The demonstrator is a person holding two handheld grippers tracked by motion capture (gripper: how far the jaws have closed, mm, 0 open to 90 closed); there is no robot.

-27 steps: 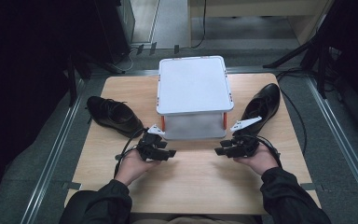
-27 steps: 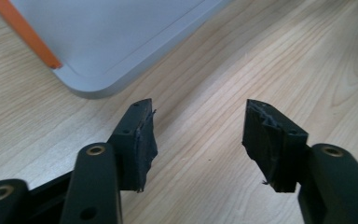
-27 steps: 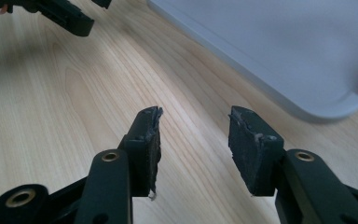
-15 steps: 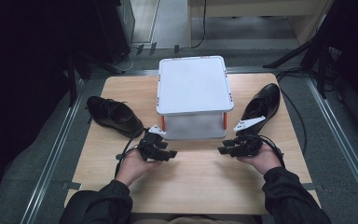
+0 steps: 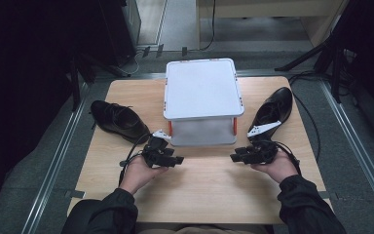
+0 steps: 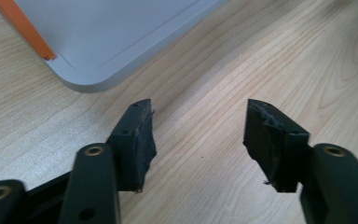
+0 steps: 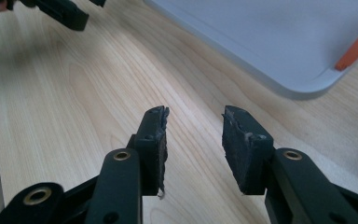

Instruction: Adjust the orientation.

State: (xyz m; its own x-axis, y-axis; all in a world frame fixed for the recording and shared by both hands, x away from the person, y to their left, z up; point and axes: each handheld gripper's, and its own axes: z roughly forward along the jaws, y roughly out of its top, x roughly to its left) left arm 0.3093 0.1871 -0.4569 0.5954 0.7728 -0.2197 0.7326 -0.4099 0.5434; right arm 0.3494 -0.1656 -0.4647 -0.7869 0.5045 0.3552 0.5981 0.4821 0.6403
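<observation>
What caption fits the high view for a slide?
Two open grippers, left and right, face each other before a lidded white box.

Person's wearing dark, near-black long sleeves (image 5: 302, 202) that are bunching a bit at the cuffs. Each hand is carrying a chunky black gripper, the left gripper (image 5: 161, 152) and the right gripper (image 5: 253, 152), and both are sporting a little pale three-cornered plate on top. Thin black cables are trailing off them. Up close, the matte black jaws are showing brass-coloured rivets and small screw holes, and the pads (image 6: 142, 135) are looking rough and chewed at the edges.
</observation>
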